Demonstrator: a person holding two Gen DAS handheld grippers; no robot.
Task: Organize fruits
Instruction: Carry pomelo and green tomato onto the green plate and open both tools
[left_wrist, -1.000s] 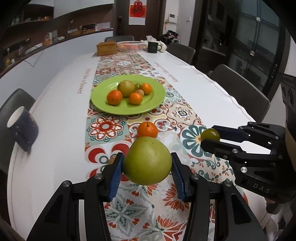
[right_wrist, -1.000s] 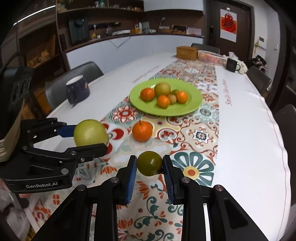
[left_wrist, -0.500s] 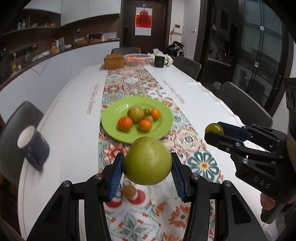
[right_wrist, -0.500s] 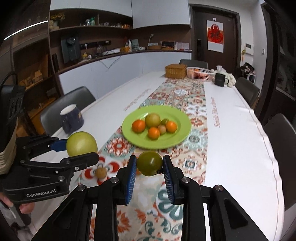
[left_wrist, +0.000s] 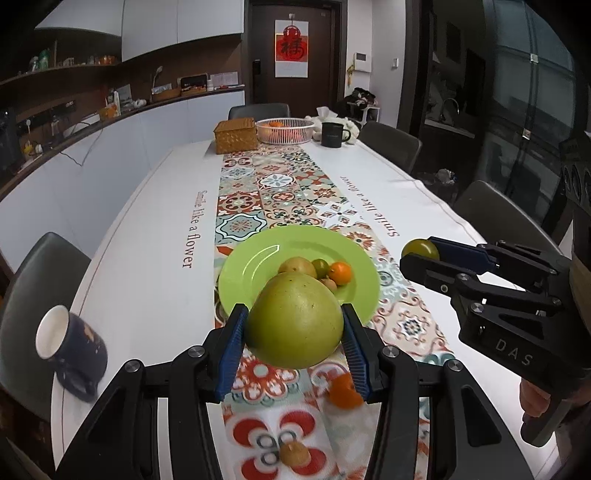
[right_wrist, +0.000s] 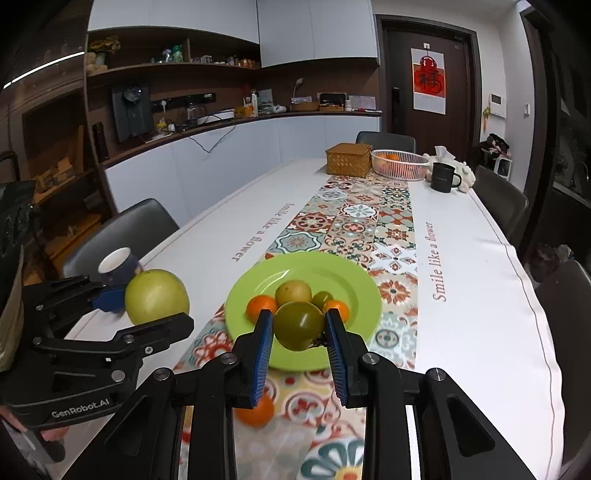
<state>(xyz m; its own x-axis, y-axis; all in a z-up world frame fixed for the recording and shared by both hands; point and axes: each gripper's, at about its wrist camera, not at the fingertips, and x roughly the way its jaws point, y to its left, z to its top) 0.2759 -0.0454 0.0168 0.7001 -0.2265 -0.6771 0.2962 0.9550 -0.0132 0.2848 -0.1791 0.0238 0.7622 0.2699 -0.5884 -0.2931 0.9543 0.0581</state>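
Above the near rim of the green plate (right_wrist: 364, 291), left gripper (left_wrist: 293, 330) jaws clenched on a large yellow-green pomelo (left_wrist: 295, 319). Right gripper (right_wrist: 300, 328) jaws clamp a small green fruit (right_wrist: 299, 325). Loose orange (left_wrist: 343, 393) on the surface below.

Home dining kitchen: long table (right_wrist: 229, 229), shelves (right_wrist: 177, 66), counter (right_wrist: 236, 118).

Both wrist views look forward along their tongs, sharing the green plate (left_wrist: 255, 258) from nearby.
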